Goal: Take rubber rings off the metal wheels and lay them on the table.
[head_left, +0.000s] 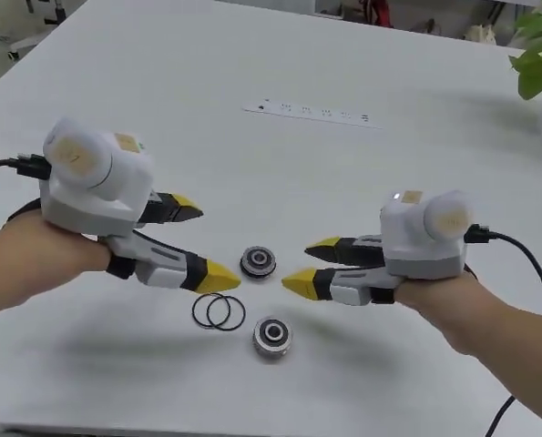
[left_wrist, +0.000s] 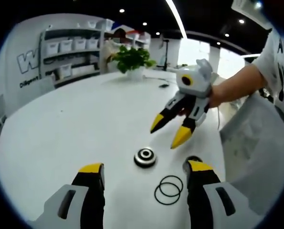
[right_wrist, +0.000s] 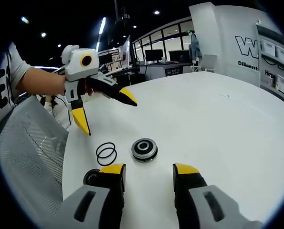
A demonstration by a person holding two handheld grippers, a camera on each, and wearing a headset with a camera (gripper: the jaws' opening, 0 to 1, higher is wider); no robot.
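Two metal wheels lie on the white table [head_left: 252, 164]: one wheel [head_left: 258, 261] between the two grippers, the other wheel [head_left: 272, 335] nearer me. Two loose black rubber rings [head_left: 219, 311] overlap beside them. My left gripper [head_left: 207, 244] hovers open just left of the far wheel, my right gripper [head_left: 307, 263] open just right of it, both with nothing between their jaws. The left gripper view has the far wheel [left_wrist: 145, 157] between its jaws, the rings [left_wrist: 169, 189] and the right gripper [left_wrist: 168, 134]. In the right gripper view are that wheel [right_wrist: 144, 149], the rings [right_wrist: 106, 153] and the left gripper [right_wrist: 108, 115].
A white power strip [head_left: 311, 111] lies flat farther back on the table. A green plant [head_left: 539, 55] stands at the far right corner. Black cables [head_left: 521, 259] trail from both grippers. Shelving [left_wrist: 68, 57] stands beyond the table.
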